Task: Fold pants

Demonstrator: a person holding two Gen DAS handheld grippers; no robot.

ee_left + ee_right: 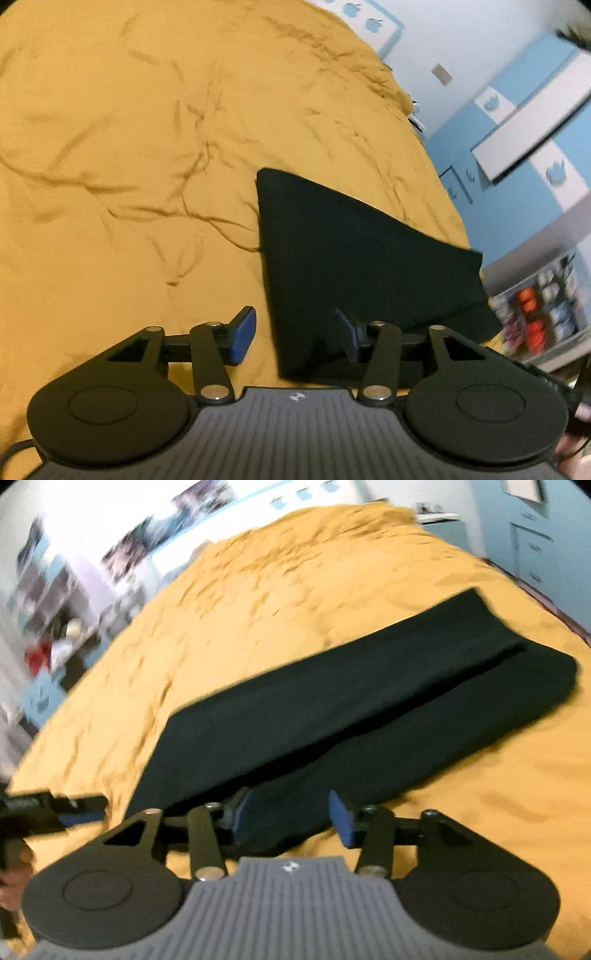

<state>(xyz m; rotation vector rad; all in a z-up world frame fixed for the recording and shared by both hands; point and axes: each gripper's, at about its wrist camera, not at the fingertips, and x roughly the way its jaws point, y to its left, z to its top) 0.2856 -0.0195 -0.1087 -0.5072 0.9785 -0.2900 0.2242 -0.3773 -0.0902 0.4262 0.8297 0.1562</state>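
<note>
Where my left wrist camera looks down, the black pants lie as a smooth, matte wedge on the creased mustard bedspread; my left gripper stands wide open with nothing held, its right blue pad over the cloth's near edge. From the right wrist, the pants stretch away as two long overlapping legs, soft and flat. My right gripper gapes above their near end, gripping nothing.
</note>
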